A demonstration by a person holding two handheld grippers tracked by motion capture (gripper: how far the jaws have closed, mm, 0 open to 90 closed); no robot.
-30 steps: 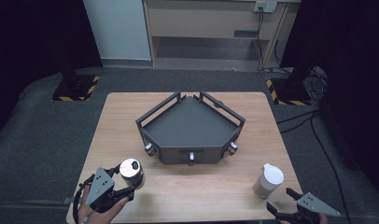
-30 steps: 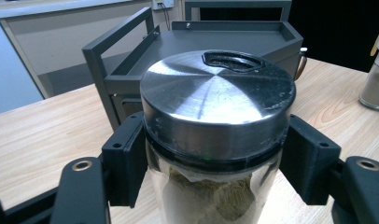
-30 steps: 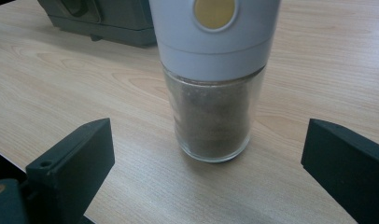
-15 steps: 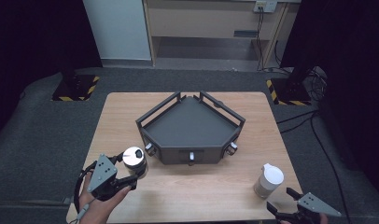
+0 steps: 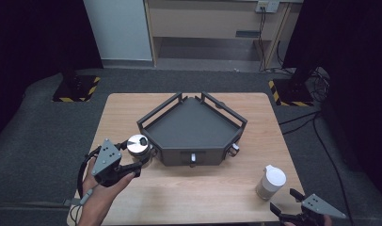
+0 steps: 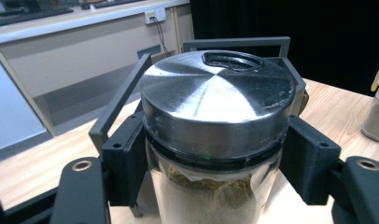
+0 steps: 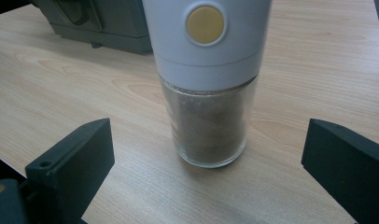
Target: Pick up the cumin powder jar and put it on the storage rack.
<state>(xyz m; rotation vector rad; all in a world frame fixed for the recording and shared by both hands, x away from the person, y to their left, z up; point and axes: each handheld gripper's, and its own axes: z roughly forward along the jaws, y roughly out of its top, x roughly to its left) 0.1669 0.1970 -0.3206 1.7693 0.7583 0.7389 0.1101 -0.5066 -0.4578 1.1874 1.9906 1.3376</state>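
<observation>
- Left gripper (image 5: 138, 162): clenched on the steel-lid spice jar (image 5: 138, 147). The left gripper view has both pads tight on the glass just under the steel lid (image 6: 215, 100), jar upright, powder fill visible below.
- Jar position: lifted clear of the wooden table (image 5: 189, 193), just beside the front-left corner of the dark tray (image 5: 194, 125). Can't tell whether it touches the tray rail.
- Key relation: tray floor lies ahead and to the right of the held jar, with the low rail between. Jar's long axis is vertical, so I'd judge the next move needs the base to clear the rail before going in.
- Left hand (image 5: 102, 188) is the nearer one to the tray; the right is well off at the front-right table edge.
- White-cap grinder (image 5: 270, 182): standing upright on the table, front-right, well apart from the tray.
- Right gripper (image 5: 285, 207): released. The right gripper view shows the grinder body (image 7: 208, 116) between the two jaws, gaps on both sides, no contact. Grinder sits straight ahead of it.
</observation>
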